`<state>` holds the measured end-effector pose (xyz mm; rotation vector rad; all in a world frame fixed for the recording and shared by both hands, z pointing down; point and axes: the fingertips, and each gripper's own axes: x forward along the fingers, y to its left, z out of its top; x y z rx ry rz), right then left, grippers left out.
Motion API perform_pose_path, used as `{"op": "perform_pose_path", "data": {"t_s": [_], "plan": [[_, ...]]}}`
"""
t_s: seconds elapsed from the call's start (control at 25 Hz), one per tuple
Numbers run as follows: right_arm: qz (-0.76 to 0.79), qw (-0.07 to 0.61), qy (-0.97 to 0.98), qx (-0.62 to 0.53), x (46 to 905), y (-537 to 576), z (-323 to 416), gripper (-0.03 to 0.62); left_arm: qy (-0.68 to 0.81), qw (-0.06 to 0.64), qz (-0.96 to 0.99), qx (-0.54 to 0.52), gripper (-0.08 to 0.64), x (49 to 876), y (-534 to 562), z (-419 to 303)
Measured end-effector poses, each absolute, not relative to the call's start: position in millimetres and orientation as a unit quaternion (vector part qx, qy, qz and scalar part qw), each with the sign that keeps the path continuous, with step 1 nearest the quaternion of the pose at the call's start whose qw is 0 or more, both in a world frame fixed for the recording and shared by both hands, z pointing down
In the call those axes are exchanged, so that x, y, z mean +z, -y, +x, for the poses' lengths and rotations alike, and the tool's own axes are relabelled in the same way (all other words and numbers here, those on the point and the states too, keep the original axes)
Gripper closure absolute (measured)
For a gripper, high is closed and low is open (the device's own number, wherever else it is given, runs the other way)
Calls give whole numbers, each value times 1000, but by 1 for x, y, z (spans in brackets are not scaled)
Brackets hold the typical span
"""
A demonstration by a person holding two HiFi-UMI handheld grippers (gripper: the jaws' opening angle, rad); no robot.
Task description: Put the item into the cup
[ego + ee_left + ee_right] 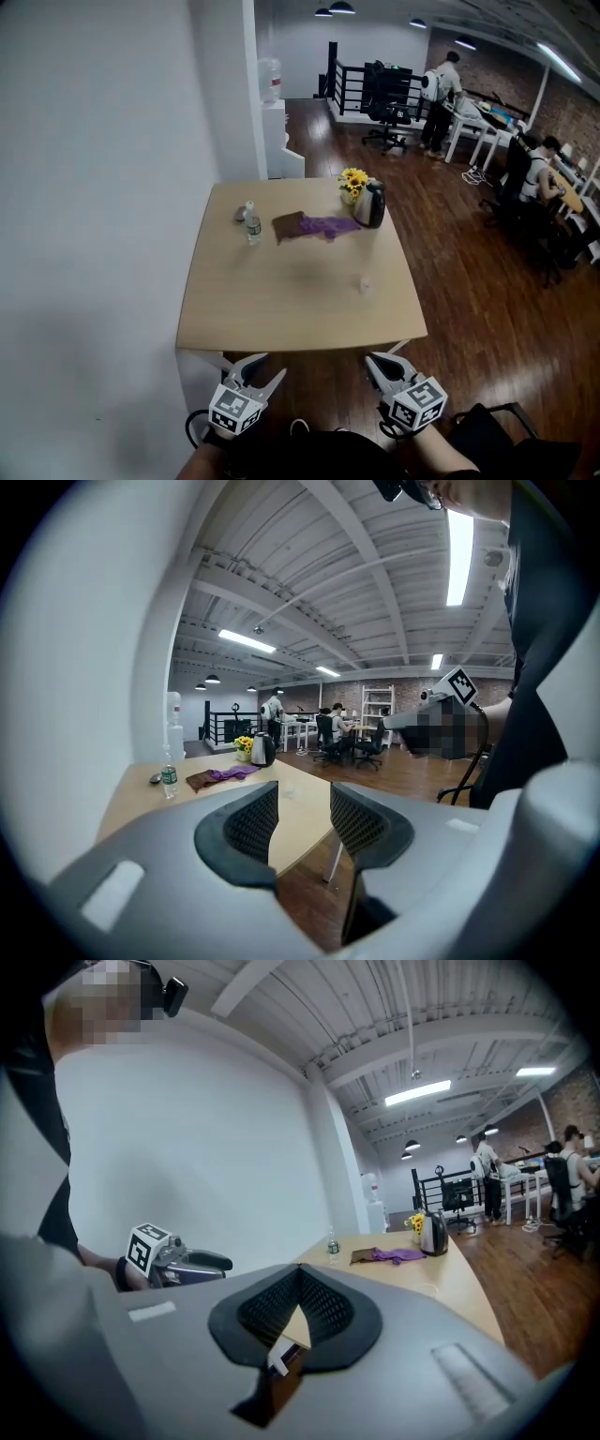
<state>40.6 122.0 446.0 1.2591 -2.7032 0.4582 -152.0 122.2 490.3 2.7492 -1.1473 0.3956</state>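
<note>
Nearest: 2 grippers, low at the table's near edge, both off the top. Left gripper [269,367] had its jaws standing wide w/ nothing between them. Right gripper [373,359] had its jaws closed, tips together, nothing seen in them.

Room, L to R: plain white wall [94,187] along the left, 1 pale wood table [281,309] set against it, dark wood floor [469,281] to the right. A railing, white desks and office chairs stood at the far end. 1 person stood at the desks [441,89]; at least 1 more sat at far right [542,169].

On the table, all toward the far edge except the last:
- 1 small dark bit [240,215], too small to tell what
- 1 water bottle [253,228], upright, just beside it
- 1 brown cloth [289,225], and 1 purple cloth [330,226] touching its right end
- 1 bunch of sunflowers [352,180]
- 1 dark kettle [369,203], just in front of the flowers
- 1 clear cup [365,283], faint, alone mid-right, well apart from the rest and from both grippers

Couldn't tell which thing was the item.
</note>
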Motion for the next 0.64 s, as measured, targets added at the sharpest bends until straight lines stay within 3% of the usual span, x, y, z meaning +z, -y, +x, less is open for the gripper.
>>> {"op": "perform_pose_path", "data": {"t_s": [0.64], "plan": [[403, 65, 903, 136, 445, -125, 45, 584, 384, 53, 913, 129, 396, 483, -120, -146]]}}
